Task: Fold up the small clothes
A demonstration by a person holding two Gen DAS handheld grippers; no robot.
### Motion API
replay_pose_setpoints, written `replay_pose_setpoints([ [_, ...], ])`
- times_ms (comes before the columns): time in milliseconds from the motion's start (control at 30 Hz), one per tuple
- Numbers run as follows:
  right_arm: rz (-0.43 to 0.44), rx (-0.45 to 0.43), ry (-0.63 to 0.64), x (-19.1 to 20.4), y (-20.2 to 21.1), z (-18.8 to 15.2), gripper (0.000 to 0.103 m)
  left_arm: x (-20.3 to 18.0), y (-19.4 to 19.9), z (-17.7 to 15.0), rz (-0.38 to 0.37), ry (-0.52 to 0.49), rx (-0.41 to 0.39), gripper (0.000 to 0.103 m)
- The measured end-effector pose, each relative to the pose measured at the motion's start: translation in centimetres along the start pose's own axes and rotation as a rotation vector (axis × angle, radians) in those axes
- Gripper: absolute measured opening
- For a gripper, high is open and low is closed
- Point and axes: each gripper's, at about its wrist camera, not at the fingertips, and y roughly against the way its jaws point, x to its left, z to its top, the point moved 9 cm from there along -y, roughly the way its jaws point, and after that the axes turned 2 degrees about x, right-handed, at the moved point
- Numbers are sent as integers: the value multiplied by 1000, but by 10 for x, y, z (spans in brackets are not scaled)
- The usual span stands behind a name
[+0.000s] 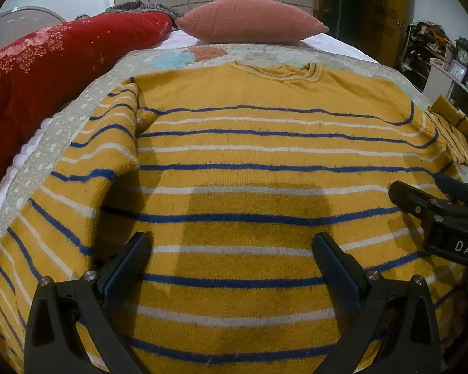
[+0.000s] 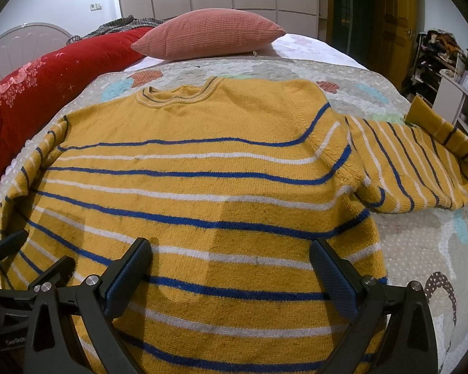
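While a pink pillow (image 2: pixel 209 32) & red quilt (image 1: pixel 46 71) are sitting beyond the sweater's neck, the yellow striped sweater (image 2: pixel 202 187) is lying flat on the patterned mat (image 2: pixel 421 249), one sleeve bunching off its right side. Mat right of the sweater is lying bare. Left gripper (image 1: pixel 231 268) & right gripper (image 2: pixel 231 268) are hovering over the sweater's lower part, jaws fully wide, gripping nothing.

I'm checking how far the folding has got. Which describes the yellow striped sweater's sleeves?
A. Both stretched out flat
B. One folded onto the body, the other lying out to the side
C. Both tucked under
B: one sleeve lies folded over the sweater; the other sleeve sprawls out on the quilt.
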Motion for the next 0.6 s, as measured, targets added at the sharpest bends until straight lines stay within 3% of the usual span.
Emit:
replay_pose_setpoints([
  [600,-23,-5,11,1,0,-2,103,2,5,-2,-20,13,-45,103],
])
